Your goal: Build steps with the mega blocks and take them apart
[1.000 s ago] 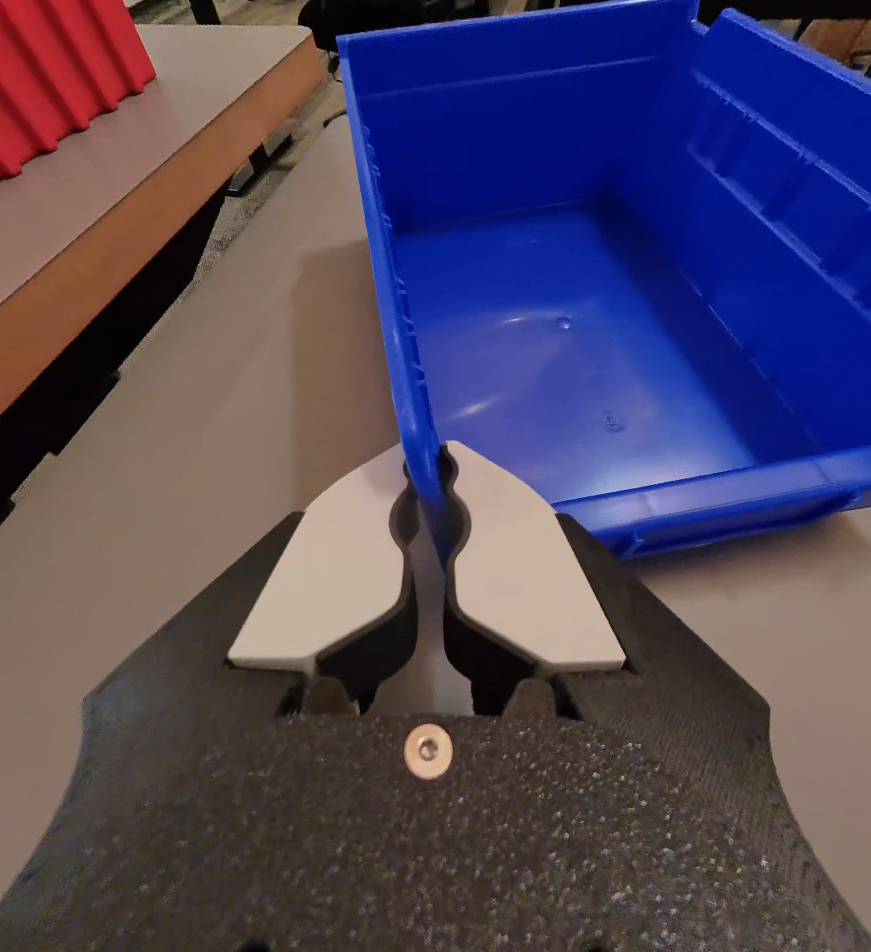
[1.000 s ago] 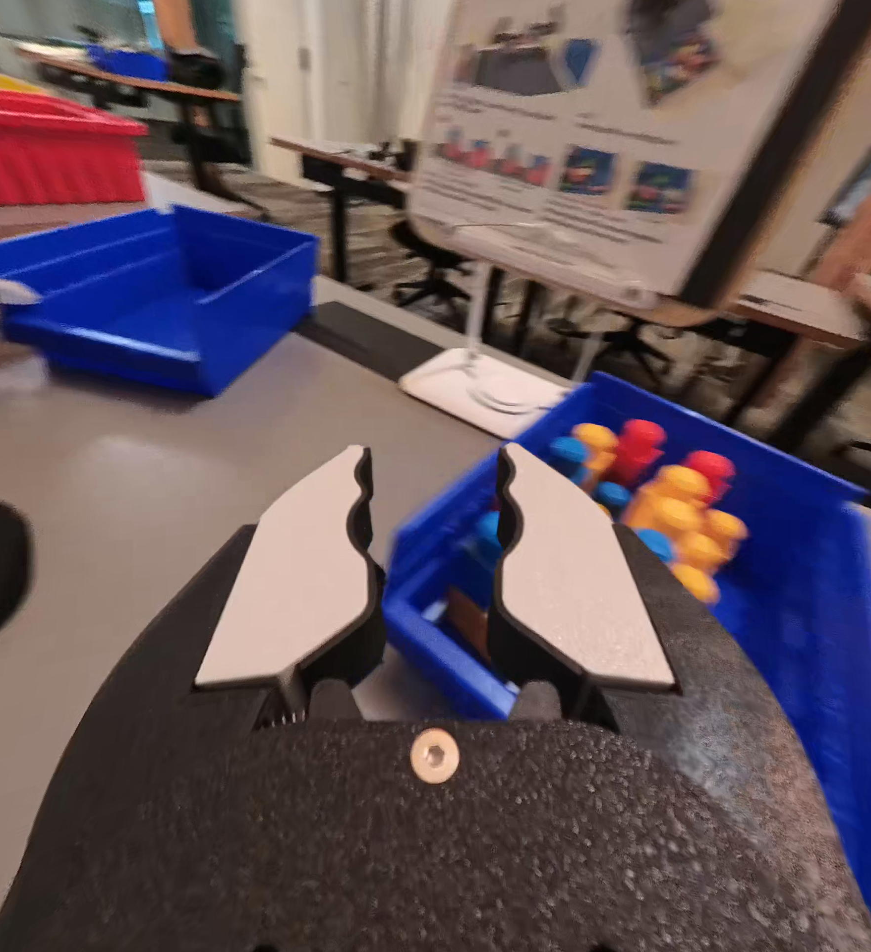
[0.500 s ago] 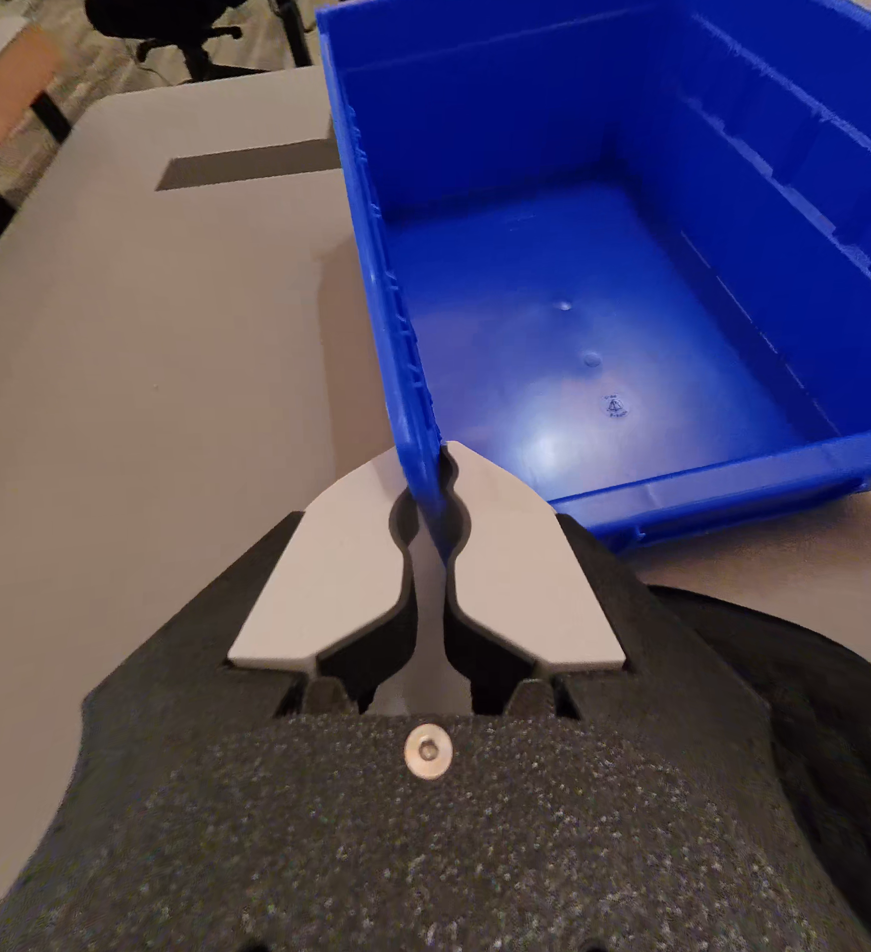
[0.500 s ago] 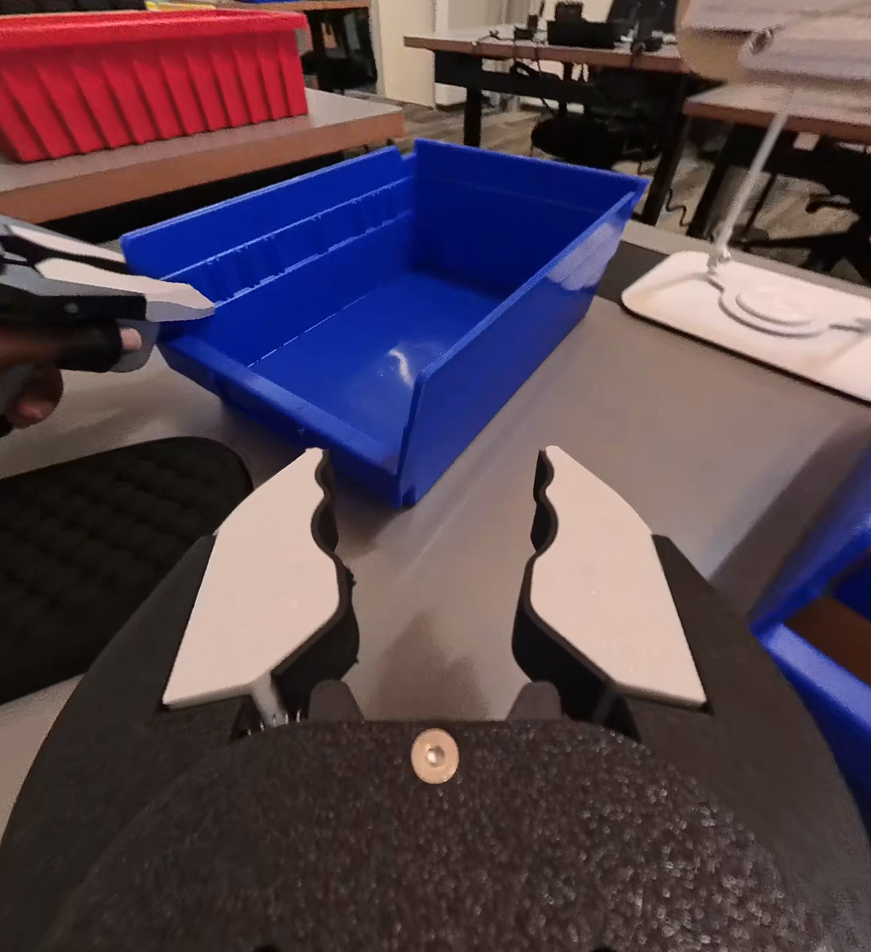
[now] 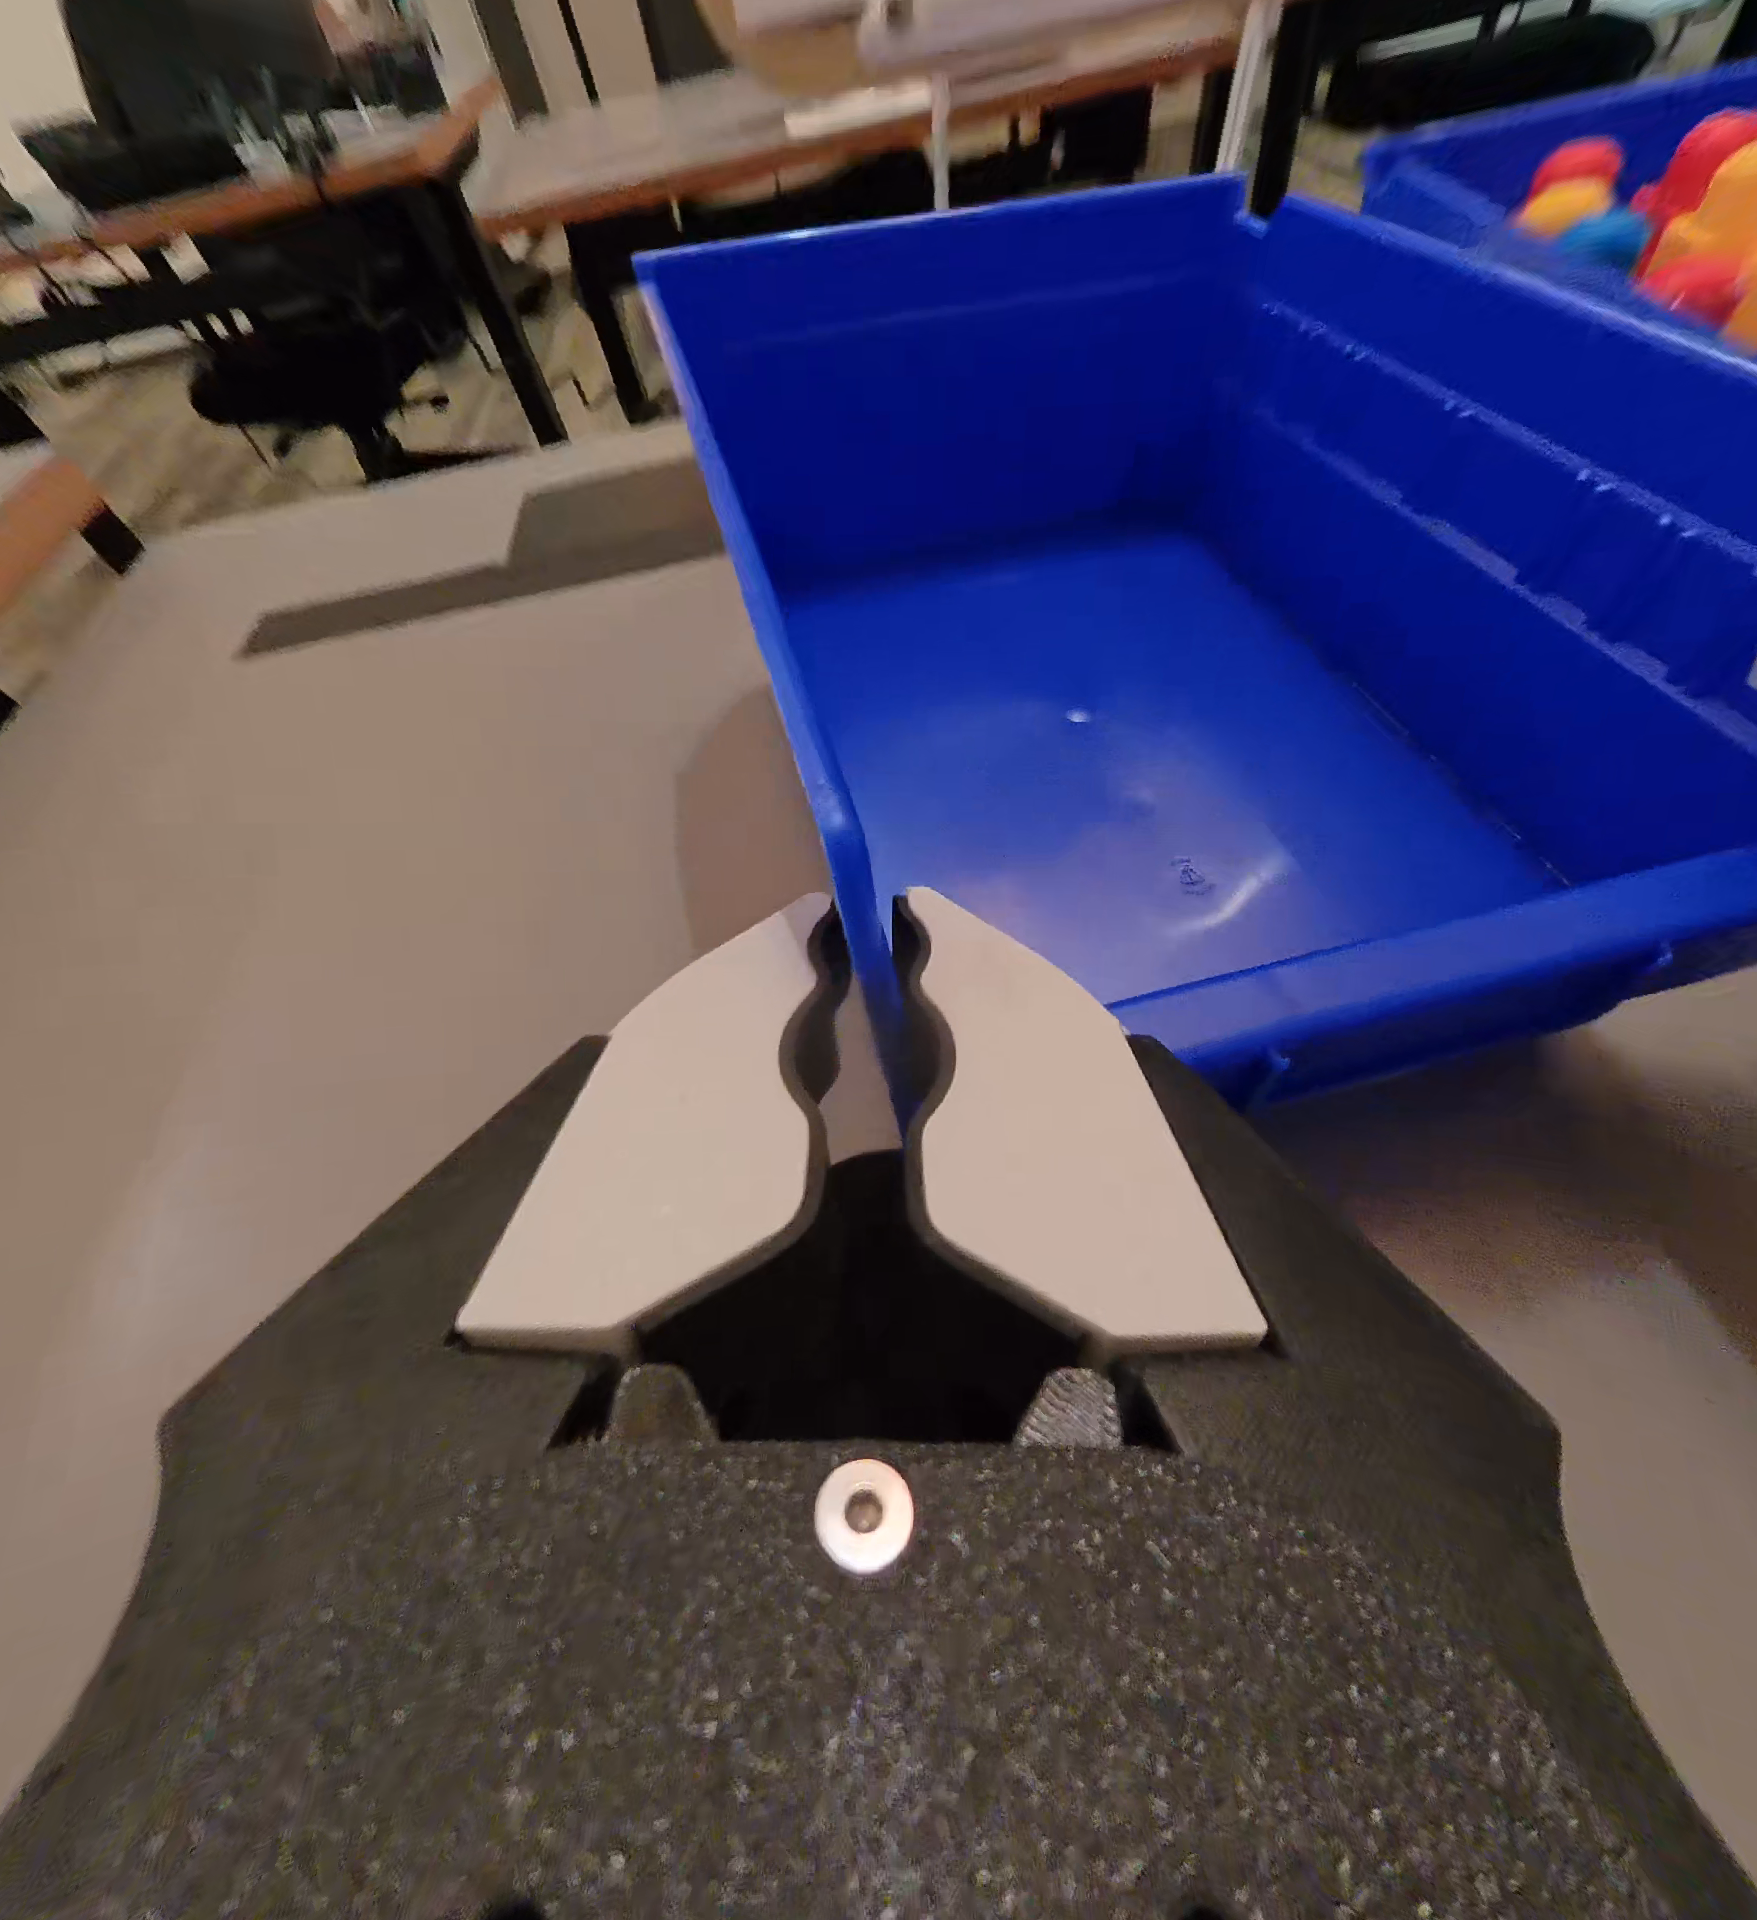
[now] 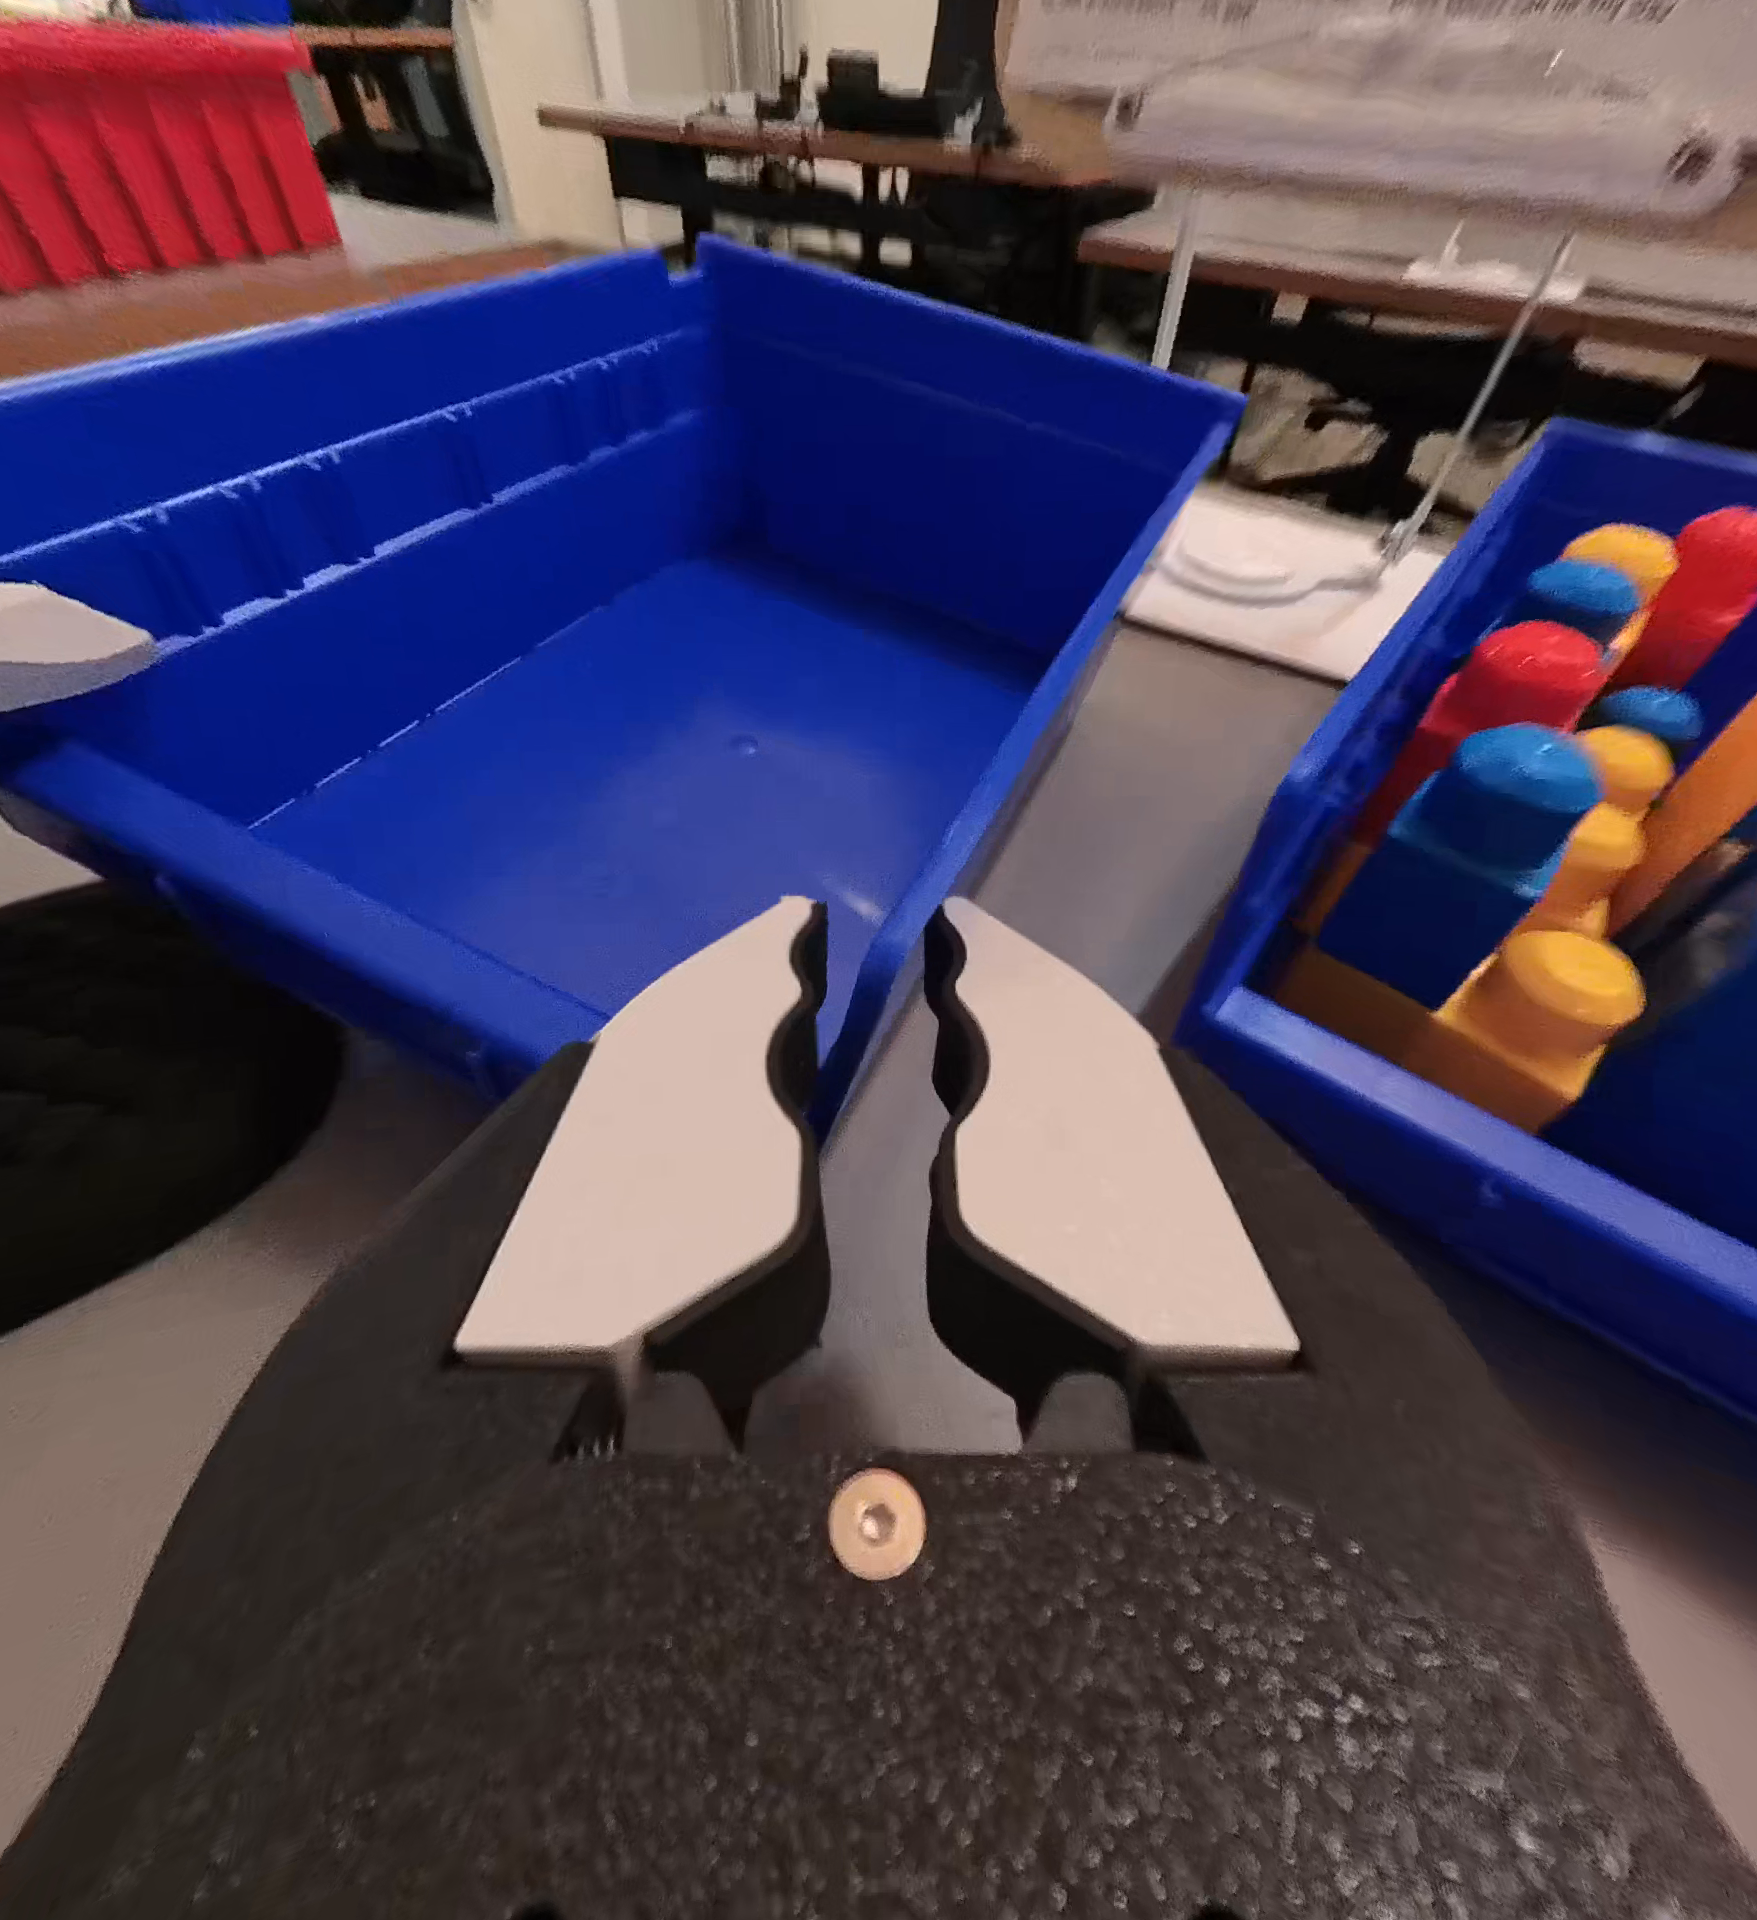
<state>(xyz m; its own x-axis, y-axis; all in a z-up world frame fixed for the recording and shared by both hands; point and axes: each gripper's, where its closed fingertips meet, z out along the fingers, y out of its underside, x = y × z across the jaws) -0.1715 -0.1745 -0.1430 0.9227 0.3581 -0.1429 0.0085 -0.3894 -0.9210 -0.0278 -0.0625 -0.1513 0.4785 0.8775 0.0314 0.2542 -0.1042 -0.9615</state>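
Empty blue bin point(image 5: 1113, 644) on the grey counter point(image 5: 334, 883) is clamped at its left wall by the left gripper point(image 5: 863, 914); right gripper point(image 6: 874, 914) straddles the right wall, narrowly parted (contact unclear). Mega blocks point(image 6: 1580, 810) sit in a second blue bin point(image 6: 1476, 1174) just beside.

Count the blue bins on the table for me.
2: an empty blue bin, gripped at its left wall by the left tongs, and a block-filled bin to its right.

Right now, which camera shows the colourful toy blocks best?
The right wrist view: the mega blocks stand large and fairly sharp in their blue bin. The left wrist view shows them only small, blurred, at its top right corner.
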